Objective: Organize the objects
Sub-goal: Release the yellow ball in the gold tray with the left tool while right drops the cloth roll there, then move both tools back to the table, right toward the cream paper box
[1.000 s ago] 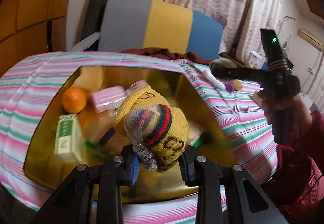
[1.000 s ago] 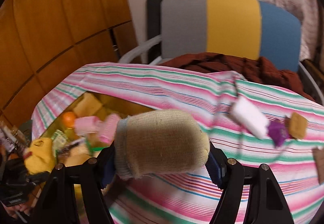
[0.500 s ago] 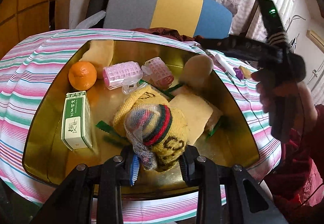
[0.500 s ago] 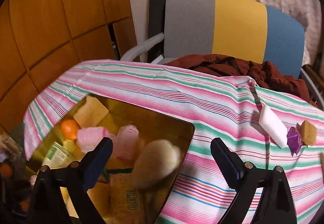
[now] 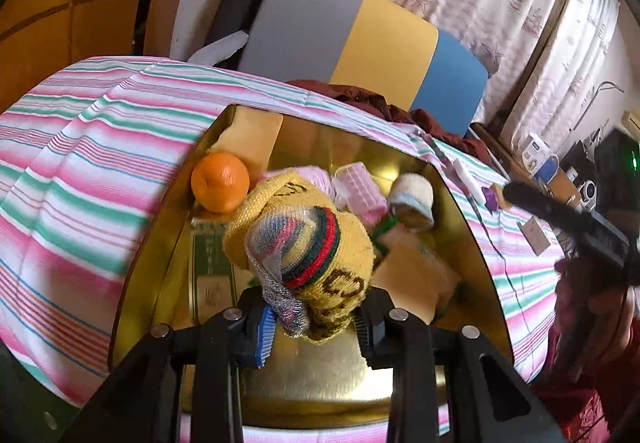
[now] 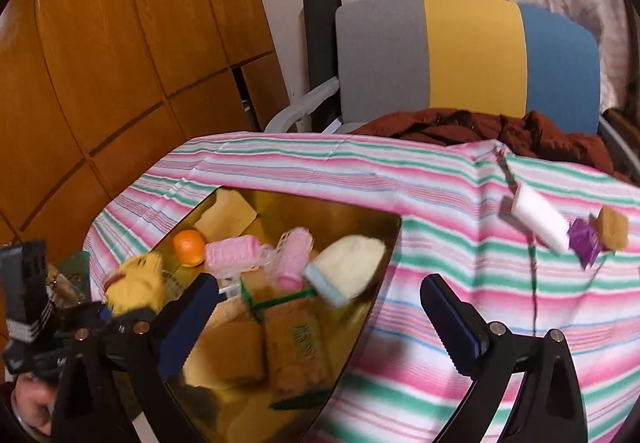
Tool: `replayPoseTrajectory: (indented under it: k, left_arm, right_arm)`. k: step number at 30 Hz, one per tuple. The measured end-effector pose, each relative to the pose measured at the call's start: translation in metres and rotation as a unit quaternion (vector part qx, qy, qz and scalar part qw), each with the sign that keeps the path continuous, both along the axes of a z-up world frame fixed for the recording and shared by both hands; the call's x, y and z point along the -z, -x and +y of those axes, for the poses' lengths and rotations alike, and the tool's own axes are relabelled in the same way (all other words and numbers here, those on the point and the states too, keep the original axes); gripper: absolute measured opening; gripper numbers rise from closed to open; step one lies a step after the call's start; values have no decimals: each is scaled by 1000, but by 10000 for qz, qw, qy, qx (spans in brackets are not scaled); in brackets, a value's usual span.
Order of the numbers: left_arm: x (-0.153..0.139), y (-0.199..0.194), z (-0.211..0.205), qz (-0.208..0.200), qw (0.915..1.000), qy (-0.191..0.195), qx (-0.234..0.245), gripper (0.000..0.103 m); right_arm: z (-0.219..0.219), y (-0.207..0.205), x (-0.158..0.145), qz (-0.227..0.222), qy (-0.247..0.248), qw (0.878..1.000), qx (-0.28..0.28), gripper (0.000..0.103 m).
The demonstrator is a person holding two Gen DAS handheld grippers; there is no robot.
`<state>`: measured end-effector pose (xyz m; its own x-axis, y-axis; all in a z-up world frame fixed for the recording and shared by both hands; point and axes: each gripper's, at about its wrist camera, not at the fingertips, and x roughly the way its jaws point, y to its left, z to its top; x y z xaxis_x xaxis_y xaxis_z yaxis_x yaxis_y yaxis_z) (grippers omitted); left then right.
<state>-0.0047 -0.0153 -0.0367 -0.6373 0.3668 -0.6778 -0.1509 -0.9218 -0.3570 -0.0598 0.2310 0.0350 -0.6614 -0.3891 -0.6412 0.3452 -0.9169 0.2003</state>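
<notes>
Meanwhile left tongs (image 5: 314, 317) clamp yellow sock (image 5: 320, 243) above gold tray (image 5: 320, 383); right tongs (image 6: 320, 307) apart, over its rim

interlocking "gc" monogram knitted on yellow sock (image 5: 312, 243), print on green box (image 5: 210, 267) unreadable

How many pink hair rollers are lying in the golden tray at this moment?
2. One pink hair roller lies beside the orange; the second roller lies against the beige sock. Others may be hidden under the pile in the golden tray.
</notes>
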Motion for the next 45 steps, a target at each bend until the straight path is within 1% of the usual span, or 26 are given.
replayPoseTrajectory:
  k: [2,5,7,9,11,13,15,18,20,22,25,28,32,37,41,43,44,45]
  left_arm:
    - [0,6,0,0,10000,8,-70,33]
    - [4,24,2,-112,9998,-19,-150,33]
    - [7,32,2,-204,9994,52,-278,39]
    - [9,36,1,-341,9984,112,-444,54]
    - [9,33,-1,-373,9978,110,-529,59]
    - [4,24,-5,-209,9980,15,-599,60]
    - [-2,17,-6,-1,9971,100,-749,63]
    - [-17,5,-7,354,9938,317,-1003,63]
    - [-25,-3,-6,560,9918,376,-1082,64]
    - [-30,-7,-2,656,9909,422,-1099,65]
    - [-34,-10,10,700,9924,437,-909,67]
    - [-35,-13,29,675,9964,223,-456,67]
    - [-36,-17,64,613,9977,157,259,67]
    - [-34,-27,103,564,9941,117,921,67]
    - [-33,-30,134,470,9900,317,1291,68]
    - [-32,-31,146,426,9878,340,1457,68]
    - [-32,-31,154,405,9863,369,1558,70]
    - [-32,-31,161,386,9850,418,1629,75]
  right_arm:
    - [-1,-2,3,-65,89,9999,-15,102]
    - [-2,-5,4,-119,161,9998,4,102]
    - [-1,-8,4,-114,196,9997,7,102]
    - [3,-11,2,-104,199,9997,22,102]
    - [8,-15,2,-93,211,9997,46,102]
    - [14,-16,2,-99,216,9997,92,102]
    - [21,-16,3,-140,249,9995,165,102]
    - [30,-16,5,-234,310,9989,266,102]
    - [37,-16,6,-301,351,9984,322,102]
    - [42,-17,8,-328,336,9983,353,102]
    - [49,-18,10,-328,216,9984,408,102]
    - [56,-17,15,-443,98,9978,481,102]
    - [67,-14,23,-688,26,9964,493,103]
    - [89,-12,32,-845,-164,9941,653,103]
    - [114,-8,35,-923,-260,9914,889,103]
    - [128,-7,35,-910,-346,9901,1013,103]
    - [137,-5,35,-912,-401,9889,1098,103]
    - [145,-3,36,-916,-431,9878,1181,103]
